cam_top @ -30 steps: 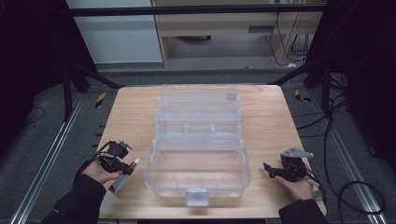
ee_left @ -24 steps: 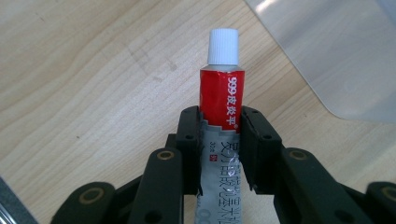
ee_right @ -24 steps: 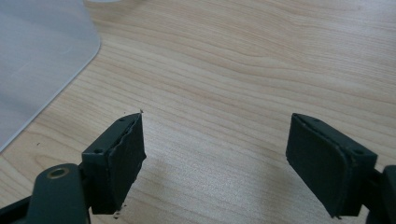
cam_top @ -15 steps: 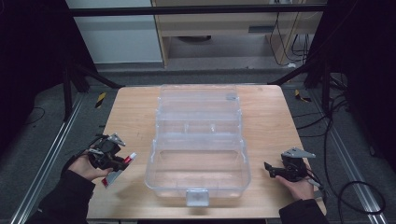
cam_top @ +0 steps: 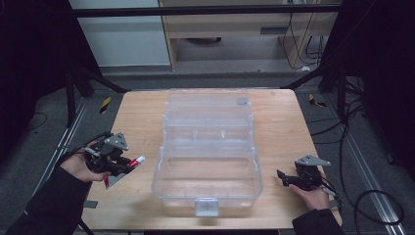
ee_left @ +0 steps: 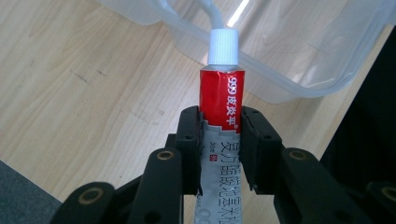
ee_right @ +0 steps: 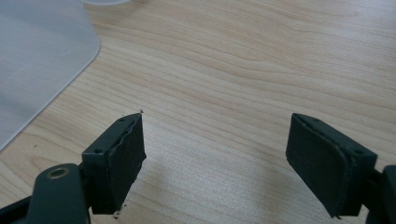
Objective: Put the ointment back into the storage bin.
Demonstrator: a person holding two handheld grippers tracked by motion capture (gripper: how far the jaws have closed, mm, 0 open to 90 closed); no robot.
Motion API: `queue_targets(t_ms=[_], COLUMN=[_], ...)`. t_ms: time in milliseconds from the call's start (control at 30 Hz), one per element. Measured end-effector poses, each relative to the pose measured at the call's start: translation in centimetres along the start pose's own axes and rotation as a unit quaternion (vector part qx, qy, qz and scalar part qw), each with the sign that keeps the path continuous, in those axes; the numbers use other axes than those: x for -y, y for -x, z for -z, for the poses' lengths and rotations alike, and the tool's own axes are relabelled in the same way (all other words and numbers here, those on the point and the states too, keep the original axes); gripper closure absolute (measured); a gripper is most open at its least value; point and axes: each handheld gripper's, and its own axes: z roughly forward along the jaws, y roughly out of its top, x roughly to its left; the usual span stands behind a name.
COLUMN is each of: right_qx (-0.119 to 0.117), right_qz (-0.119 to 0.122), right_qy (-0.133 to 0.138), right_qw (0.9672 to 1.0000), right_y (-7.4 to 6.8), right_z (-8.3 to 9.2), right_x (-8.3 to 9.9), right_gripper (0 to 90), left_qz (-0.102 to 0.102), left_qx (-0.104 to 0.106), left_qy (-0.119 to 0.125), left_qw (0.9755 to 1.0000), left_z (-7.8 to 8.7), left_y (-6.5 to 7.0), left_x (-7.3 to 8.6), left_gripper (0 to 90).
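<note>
My left gripper (cam_top: 128, 166) (ee_left: 220, 122) is shut on a red and silver ointment tube (ee_left: 221, 112) (cam_top: 133, 162) with a white cap. It hangs above the table at the left, the cap pointing toward the clear plastic box (cam_top: 209, 147) (ee_left: 299, 51). The box stands open in the middle of the table, its lid tilted back and its lower tub bare. At the table's right front my right gripper (cam_top: 283, 177) (ee_right: 217, 156) rests low over bare wood, open, with nothing between its pads.
The wooden table (cam_top: 284, 122) has free room left and right of the box. A white latch (cam_top: 206, 206) sits on the box's front wall. Dark floor, cables and frame legs surround the table. The box's corner (ee_right: 42, 56) lies left of my right gripper.
My left gripper has lifted the tube off the table and risen, drifting slightly left. The right gripper has stayed where it was.
</note>
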Motion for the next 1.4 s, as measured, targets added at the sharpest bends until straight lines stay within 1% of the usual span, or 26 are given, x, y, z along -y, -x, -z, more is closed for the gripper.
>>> queue_targets(t_ms=[33, 67, 100, 133, 167, 200, 300, 367, 400, 467, 533, 700, 733, 833, 933, 967, 1000, 1033, 1067, 1100, 1133, 1167, 1267, 1300, 1333, 1400], right_qx=[0.000, 0.000, 0.000, 0.000, 0.000, -0.001, -0.001, -0.001, 0.000, 0.000, -0.001, 0.000, 0.000, 0.000, 0.001, 0.001, 0.000, 0.000, 0.000, 0.000, 0.000, -0.002, -0.001, -0.002, -0.002, -0.001], right_qz=[0.000, 0.000, 0.000, -0.001, -0.001, -0.001, 0.000, 0.001, 0.001, 0.002, 0.004, 0.007, 0.005, 0.008, 0.010, 0.010, 0.010, 0.010, 0.008, 0.008, 0.008, 0.006, 0.008, 0.009, 0.009, 0.010], right_qy=[0.000, 0.000, 0.001, 0.001, 0.001, 0.000, -0.001, -0.002, 0.000, 0.000, 0.001, 0.003, 0.003, 0.002, 0.002, 0.002, 0.002, 0.002, 0.003, 0.003, 0.005, 0.005, 0.006, 0.006, 0.006, 0.006], right_qw=[1.0000, 1.0000, 1.0000, 1.0000, 1.0000, 1.0000, 1.0000, 1.0000, 1.0000, 1.0000, 1.0000, 1.0000, 1.0000, 1.0000, 0.9999, 0.9999, 0.9999, 0.9999, 1.0000, 1.0000, 1.0000, 1.0000, 0.9999, 0.9999, 0.9999, 0.9999], right_y=[0.0, 0.0, 0.0, 0.0, 0.0, 0.0, 0.0, 0.0, 0.0, 0.0, 0.0, 0.1, 0.0, 0.0, 0.1, 0.1, 0.1, 0.1, 0.1, 0.1, 0.1, 0.1, 0.1, 0.1, 0.1, 0.1], right_z=[0.0, 0.0, 0.0, 0.0, 0.0, 0.0, -0.1, 0.0, -0.1, 0.0, -0.1, -0.1, -0.1, -0.1, -0.2, -0.2, -0.2, -0.2, -0.1, -0.1, -0.1, 0.0, -0.1, -0.1, -0.1, -0.1], right_x=[0.0, 0.0, 0.0, 0.0, 0.0, 0.0, 0.1, 0.1, 0.1, 0.1, 0.1, 0.1, 0.1, 0.1, 0.1, 0.1, 0.1, 0.1, 0.1, 0.1, 0.1, 0.1, 0.1, 0.1, 0.1, 0.1], right_gripper=[19.7, 19.8, 19.8, 19.8, 19.8, 19.6, 19.5, 19.6, 19.6, 19.6, 19.6, 19.7, 19.8, 19.7, 19.8, 19.8, 19.7, 19.7, 19.8, 19.8, 19.8, 19.7, 19.7, 19.7, 19.8, 19.8], left_qz=[0.000, -0.014, -0.014, -0.030, -0.030, -0.040, -0.056, -0.060, -0.071, -0.077, -0.093, -0.108, -0.118, -0.127, -0.143, -0.143, -0.153, -0.153, -0.165, -0.165, -0.170, -0.179, -0.187, -0.187, -0.194, -0.199], left_qx=[0.000, 0.005, 0.005, 0.009, 0.009, 0.013, 0.016, 0.019, 0.023, 0.024, 0.028, 0.036, 0.039, 0.045, 0.051, 0.051, 0.055, 0.055, 0.060, 0.060, 0.060, 0.061, 0.064, 0.064, 0.066, 0.070], left_qy=[0.000, 0.000, 0.000, 0.000, 0.000, -0.001, -0.006, -0.005, -0.004, -0.005, -0.003, -0.006, -0.010, -0.016, -0.021, -0.021, -0.022, -0.022, -0.025, -0.025, -0.025, -0.031, -0.033, -0.033, -0.034, -0.034], left_qw=[1.0000, 0.9999, 0.9999, 0.9995, 0.9995, 0.9991, 0.9983, 0.9980, 0.9972, 0.9968, 0.9953, 0.9934, 0.9922, 0.9908, 0.9883, 0.9883, 0.9864, 0.9864, 0.9841, 0.9841, 0.9832, 0.9815, 0.9797, 0.9797, 0.9781, 0.9769], left_z=[0.0, 0.5, 0.5, 0.9, 0.9, 1.1, 1.4, 1.6, 1.9, 2.0, 2.5, 2.7, 2.6, 2.2, 1.7, 1.7, 1.4, 1.4, 1.1, 1.1, 0.9, 0.5, -0.2, -0.2, -0.6, -1.0], left_y=[0.0, 0.2, 0.2, 0.4, 0.4, 0.5, 0.9, 0.9, 1.1, 1.2, 1.6, 2.1, 2.2, 2.5, 2.7, 2.7, 3.0, 3.0, 3.1, 3.1, 3.2, 3.4, 3.6, 3.6, 3.8, 4.1], left_x=[0.0, -0.4, -0.4, -0.8, -0.8, -1.2, -2.0, -2.2, -2.6, -2.8, -3.5, -4.3, -4.9, -5.8, -6.9, -6.9, -7.6, -7.6, -8.3, -8.3, -8.6, -9.2, -9.9, -9.9, -10.3, -10.8], left_gripper=[70.3, 70.3, 70.3, 70.4, 70.3, 70.4, 70.3, 70.3, 70.3, 70.3, 70.3, 70.3, 70.3, 70.4, 70.3, 70.3, 70.3, 70.4, 70.3, 70.3, 70.3, 70.3, 70.3, 70.3, 70.3, 70.3])
